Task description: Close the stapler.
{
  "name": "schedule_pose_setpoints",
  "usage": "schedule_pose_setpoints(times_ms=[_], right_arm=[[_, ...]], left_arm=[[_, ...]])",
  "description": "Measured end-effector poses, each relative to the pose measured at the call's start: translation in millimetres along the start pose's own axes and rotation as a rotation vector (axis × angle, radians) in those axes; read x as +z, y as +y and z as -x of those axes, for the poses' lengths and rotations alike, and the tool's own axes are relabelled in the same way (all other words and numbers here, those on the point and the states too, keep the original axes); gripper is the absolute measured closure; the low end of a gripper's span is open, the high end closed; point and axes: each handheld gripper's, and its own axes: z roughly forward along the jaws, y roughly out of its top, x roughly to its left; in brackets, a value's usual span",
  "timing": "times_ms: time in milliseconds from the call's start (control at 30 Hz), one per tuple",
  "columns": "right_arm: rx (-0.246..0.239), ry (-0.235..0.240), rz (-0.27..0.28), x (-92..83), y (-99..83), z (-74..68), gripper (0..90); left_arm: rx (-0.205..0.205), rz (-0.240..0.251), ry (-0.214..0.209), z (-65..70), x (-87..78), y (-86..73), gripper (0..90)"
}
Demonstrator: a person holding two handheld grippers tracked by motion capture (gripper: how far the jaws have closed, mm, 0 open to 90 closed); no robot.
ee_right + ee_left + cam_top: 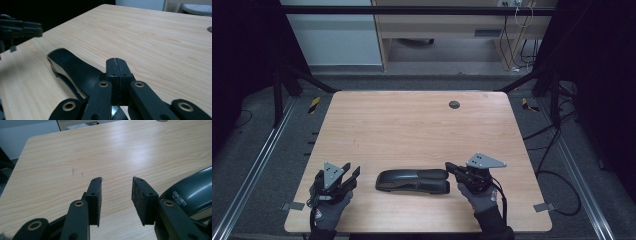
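A black stapler (412,181) lies lengthwise near the table's front edge, between my two grippers. My left gripper (352,169) hovers just left of the stapler's rounded nose, apart from it. In the left gripper view this gripper (117,182) is open with bare wood between its pads, and the stapler (192,192) sits at the right edge. My right gripper (449,166) is at the stapler's right end. In the right gripper view it (116,60) is shut, pads pressed together with nothing between them, over the stapler (75,71).
The wooden table (412,125) has a dark cable hole (454,104) at the back centre. Black frame posts stand at both sides, and cables lie on the floor to the right. The other gripper (20,27) appears far left in the right gripper view.
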Motion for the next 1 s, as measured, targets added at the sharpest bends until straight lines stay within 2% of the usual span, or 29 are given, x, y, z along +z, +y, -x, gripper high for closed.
schedule_pose_setpoints(times_ms=[333, 567, 900, 1000], right_arm=[[-0.018, 0.049, -0.032, 4.7, -1.7, -13.0, 90.0], [-0.009, 0.054, -0.022, 3.9, -3.6, -14.1, 90.0], [-0.006, 0.049, -0.037, 4.6, -9.6, -14.6, 90.0], [-0.024, 0.038, -0.046, 5.2, -11.1, -16.0, 90.0]], left_arm=[[-0.016, -0.018, 0.021, -5.5, 1.6, -8.4, 59.6], [-0.017, -0.028, 0.029, -6.4, 3.0, -11.1, 59.4], [-0.014, -0.038, 0.025, -5.6, 5.6, -13.3, 59.2], [-0.016, -0.038, 0.025, -5.9, 5.8, -13.5, 59.2]])
